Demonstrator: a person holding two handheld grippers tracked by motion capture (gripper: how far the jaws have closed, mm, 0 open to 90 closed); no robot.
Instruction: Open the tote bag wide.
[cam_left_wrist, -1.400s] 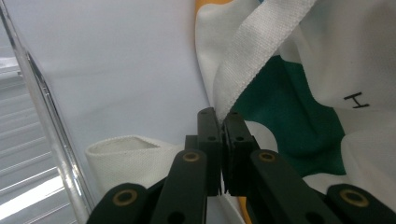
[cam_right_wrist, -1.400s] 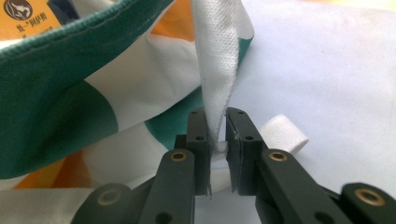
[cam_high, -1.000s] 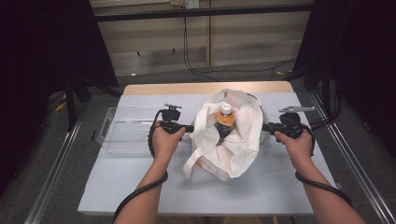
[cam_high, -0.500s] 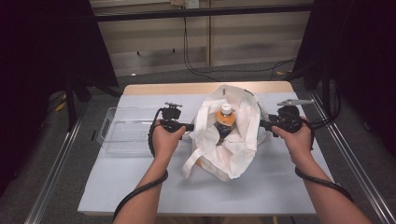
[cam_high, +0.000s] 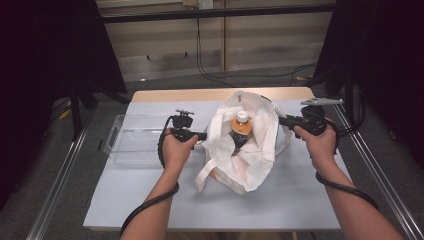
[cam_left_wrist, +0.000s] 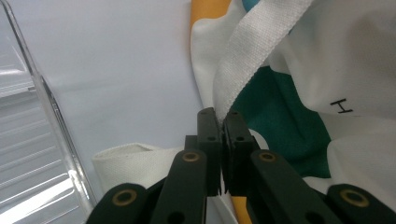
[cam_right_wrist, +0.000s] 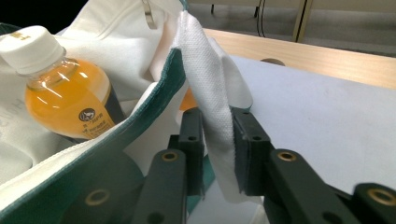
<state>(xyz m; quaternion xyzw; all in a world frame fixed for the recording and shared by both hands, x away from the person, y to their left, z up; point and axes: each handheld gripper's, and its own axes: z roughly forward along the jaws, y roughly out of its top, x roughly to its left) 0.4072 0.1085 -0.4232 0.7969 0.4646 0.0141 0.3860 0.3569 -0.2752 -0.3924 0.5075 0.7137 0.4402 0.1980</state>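
White canvas tote bag (cam_high: 247, 145) at the middle of the pale grey surface (cam_high: 150, 200), mouth held open between the two tongs. Teal lining visible inside the bag, orange patches on the outer cloth.

Left tongs (cam_high: 202, 135) at the bag's left edge, pinched tight on a white webbing strap (cam_left_wrist: 247, 60); in the left gripper view, strap (cam_left_wrist: 247, 60) rising from between the closed jaws, bag cloth with teal and orange behind it. Left hand (cam_high: 176, 150) wrapped round the tool body, cable looping down beside the forearm.

Right tongs (cam_high: 282, 120) at the bag's right edge, held above the surface; jaws just closing, now pressed on a fold of white webbing (cam_right_wrist: 210, 93) at the teal-edged rim, as seen in the right gripper view. Right hand (cam_high: 317, 145) gripping the tool from behind.

Inside the bag, upright: a bottle of orange drink (cam_high: 241, 131) with a white cap (cam_right_wrist: 30, 44) and a dark label, leaning against the cloth.

Clear plastic tray (cam_high: 127, 145) on the surface, just left of the left hand.
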